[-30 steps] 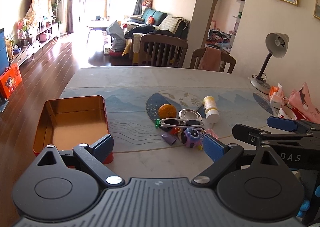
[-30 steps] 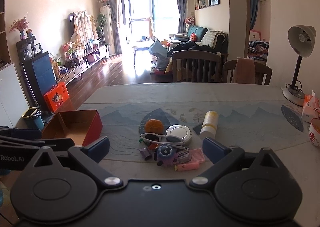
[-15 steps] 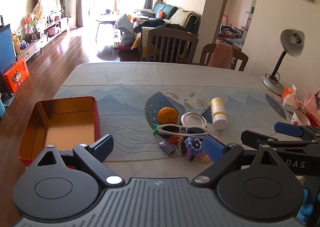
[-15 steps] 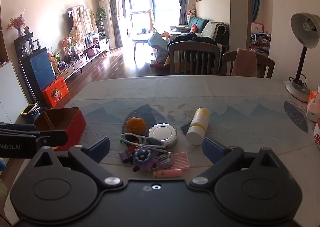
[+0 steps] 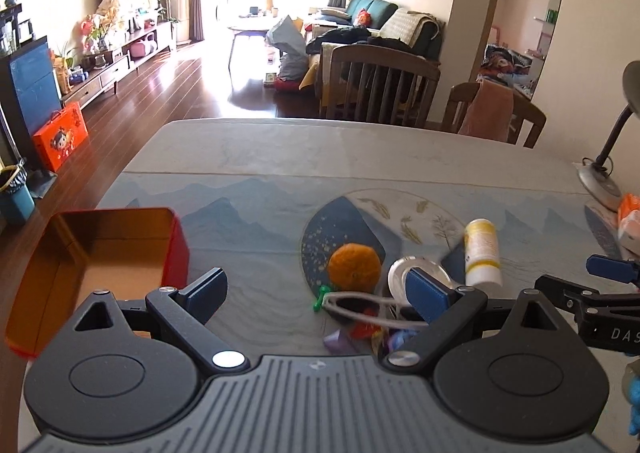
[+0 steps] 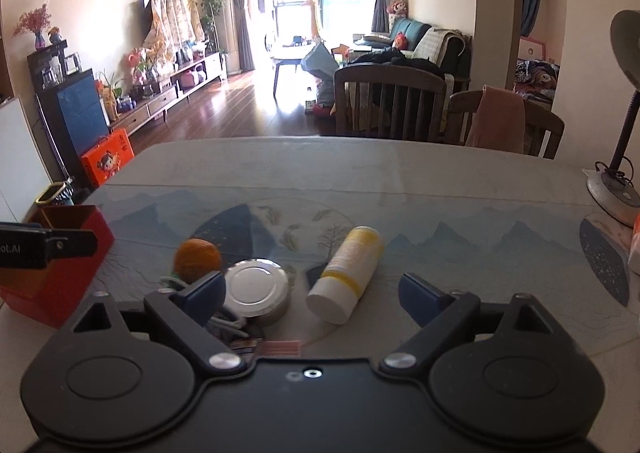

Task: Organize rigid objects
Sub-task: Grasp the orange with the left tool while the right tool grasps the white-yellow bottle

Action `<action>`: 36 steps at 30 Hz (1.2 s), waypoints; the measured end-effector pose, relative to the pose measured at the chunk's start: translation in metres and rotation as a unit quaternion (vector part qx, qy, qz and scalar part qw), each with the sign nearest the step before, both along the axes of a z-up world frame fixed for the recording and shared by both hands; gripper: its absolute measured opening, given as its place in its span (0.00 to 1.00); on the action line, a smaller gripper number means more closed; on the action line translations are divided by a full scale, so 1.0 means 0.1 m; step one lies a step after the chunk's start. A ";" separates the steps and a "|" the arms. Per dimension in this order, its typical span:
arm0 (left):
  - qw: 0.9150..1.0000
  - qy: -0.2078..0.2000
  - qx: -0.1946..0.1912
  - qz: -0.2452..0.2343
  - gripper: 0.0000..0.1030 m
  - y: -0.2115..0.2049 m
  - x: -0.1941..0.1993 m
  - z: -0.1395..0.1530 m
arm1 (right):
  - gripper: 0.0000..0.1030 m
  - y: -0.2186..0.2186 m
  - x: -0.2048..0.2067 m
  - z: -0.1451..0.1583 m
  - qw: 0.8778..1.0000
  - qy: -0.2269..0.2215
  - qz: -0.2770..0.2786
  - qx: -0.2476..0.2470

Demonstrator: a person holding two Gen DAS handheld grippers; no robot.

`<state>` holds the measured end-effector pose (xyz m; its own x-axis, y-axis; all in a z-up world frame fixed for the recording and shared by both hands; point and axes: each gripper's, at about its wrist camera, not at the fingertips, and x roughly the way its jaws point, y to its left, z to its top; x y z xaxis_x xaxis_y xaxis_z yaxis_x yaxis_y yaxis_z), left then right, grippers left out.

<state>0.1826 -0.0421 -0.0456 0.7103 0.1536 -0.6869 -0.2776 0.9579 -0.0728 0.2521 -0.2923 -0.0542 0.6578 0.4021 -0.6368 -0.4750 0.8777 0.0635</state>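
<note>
Both claws gape wide and hold nothing: the left gripper [image 5: 316,289] above the sunglasses [image 5: 360,303], the right gripper [image 6: 312,291] above the bottle [image 6: 348,273] and tin [image 6: 256,287].

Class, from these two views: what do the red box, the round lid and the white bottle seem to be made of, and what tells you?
Red box: probably tin, with a glossy red outside and a reflective golden inside.
Round lid: metal, silvery and shiny, with a pressed rim.
White bottle: likely plastic, matte white with a yellow label.
</note>
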 end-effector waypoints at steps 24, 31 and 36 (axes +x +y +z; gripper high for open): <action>0.995 0.101 0.011 0.009 0.91 -0.12 1.17 -0.87 | 0.72 0.18 1.03 -0.57 0.996 0.083 0.001 -0.036; 0.993 0.113 -0.035 0.013 0.68 -0.06 1.28 -0.95 | 0.65 0.19 1.18 -0.68 0.993 0.119 -0.014 -0.021; 0.990 0.115 -0.078 0.013 0.53 -0.02 1.29 -0.98 | 0.53 0.19 1.20 -0.70 0.992 0.127 -0.020 -0.013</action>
<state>0.3118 -0.0441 -0.1436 0.5302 0.0488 -0.8465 -0.3278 0.9325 -0.1515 0.3725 -0.2729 -0.1245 0.4910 0.3603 -0.7932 -0.4106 0.8987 0.1540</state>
